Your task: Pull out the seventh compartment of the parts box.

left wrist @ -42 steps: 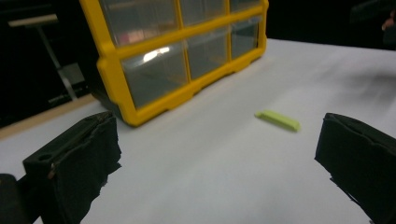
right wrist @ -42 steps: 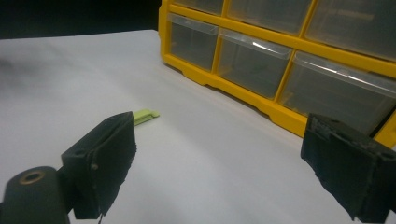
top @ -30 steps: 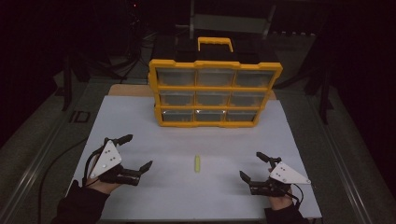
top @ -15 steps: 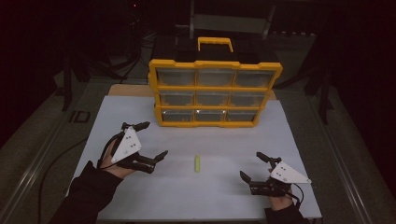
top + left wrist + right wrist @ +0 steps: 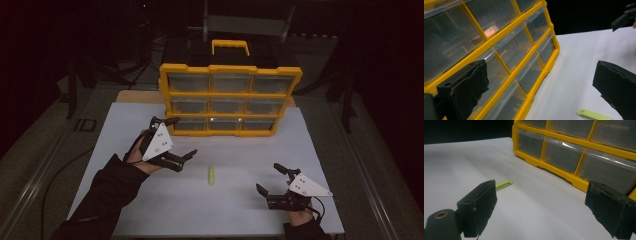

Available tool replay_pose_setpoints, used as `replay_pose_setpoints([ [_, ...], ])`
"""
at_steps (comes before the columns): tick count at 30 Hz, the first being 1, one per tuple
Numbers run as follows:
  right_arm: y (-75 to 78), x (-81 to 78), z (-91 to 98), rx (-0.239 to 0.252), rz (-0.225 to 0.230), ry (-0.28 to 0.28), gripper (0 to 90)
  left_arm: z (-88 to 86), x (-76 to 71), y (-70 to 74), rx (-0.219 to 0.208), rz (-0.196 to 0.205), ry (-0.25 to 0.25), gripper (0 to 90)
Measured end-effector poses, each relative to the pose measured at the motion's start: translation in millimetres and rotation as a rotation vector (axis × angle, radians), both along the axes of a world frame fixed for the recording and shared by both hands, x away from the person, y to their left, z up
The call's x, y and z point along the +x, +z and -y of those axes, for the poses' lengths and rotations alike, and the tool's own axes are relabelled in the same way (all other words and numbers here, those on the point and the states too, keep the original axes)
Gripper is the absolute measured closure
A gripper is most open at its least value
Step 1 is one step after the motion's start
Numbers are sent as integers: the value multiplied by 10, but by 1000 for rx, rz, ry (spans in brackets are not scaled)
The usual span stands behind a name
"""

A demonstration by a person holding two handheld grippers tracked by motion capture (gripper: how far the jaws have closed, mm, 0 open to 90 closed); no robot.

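A small green strip (image 5: 211, 175) is lying mid-table, its long axis running toward the yellow drawer cabinet (image 5: 230, 100); the left gripper (image 5: 172, 140) and right gripper (image 5: 272, 181), jaws spread and empty, are flanking it.

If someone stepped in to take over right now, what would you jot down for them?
Left gripper: open, holding nothing, raised near the bottom-left drawer of the yellow drawer organizer.
Right gripper: open, holding nothing, low over the white table at the near right.
Small green piece: lying loose on the table between the grippers, untouched.
All drawers look closed.
Left: probably open a drawer and deal with the green piece.
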State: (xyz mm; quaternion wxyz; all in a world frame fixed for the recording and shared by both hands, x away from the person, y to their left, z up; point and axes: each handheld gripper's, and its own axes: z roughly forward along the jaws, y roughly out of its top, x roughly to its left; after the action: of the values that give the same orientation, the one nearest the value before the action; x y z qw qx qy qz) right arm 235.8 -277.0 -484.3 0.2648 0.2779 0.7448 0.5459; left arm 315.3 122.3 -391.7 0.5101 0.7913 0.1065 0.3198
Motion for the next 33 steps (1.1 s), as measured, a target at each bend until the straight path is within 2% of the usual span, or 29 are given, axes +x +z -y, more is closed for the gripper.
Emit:
replay_pose_setpoints([
  [8, -4, 1, -2, 1, -4, 5, 105, 168, 195, -87, 57, 68, -40, 0],
  [9, -3, 0, -1, 1, -3, 5, 105, 192, 218, -117, 68, 88, -34, 11],
  [12, 0, -2, 1, 1, -1, 7, 105, 233, 264, -162, 93, 116, -44, 38],
  [18, -3, 0, 1, 4, -4, 11, 105, 293, 392, -235, 136, 142, -48, 63],
  [23, 4, -7, 3, 12, -6, 11, 105, 311, 503, -309, 183, 161, -56, 144],
  [27, 3, -6, 3, 14, -7, 13, 105, 325, 594, -379, 212, 170, -59, 168],
  [31, 4, -7, 4, 17, -7, 16, 105, 376, 656, -462, 265, 197, -53, 213],
  [33, 4, -7, 4, 19, -10, 17, 105, 403, 685, -494, 282, 198, -62, 240],
])
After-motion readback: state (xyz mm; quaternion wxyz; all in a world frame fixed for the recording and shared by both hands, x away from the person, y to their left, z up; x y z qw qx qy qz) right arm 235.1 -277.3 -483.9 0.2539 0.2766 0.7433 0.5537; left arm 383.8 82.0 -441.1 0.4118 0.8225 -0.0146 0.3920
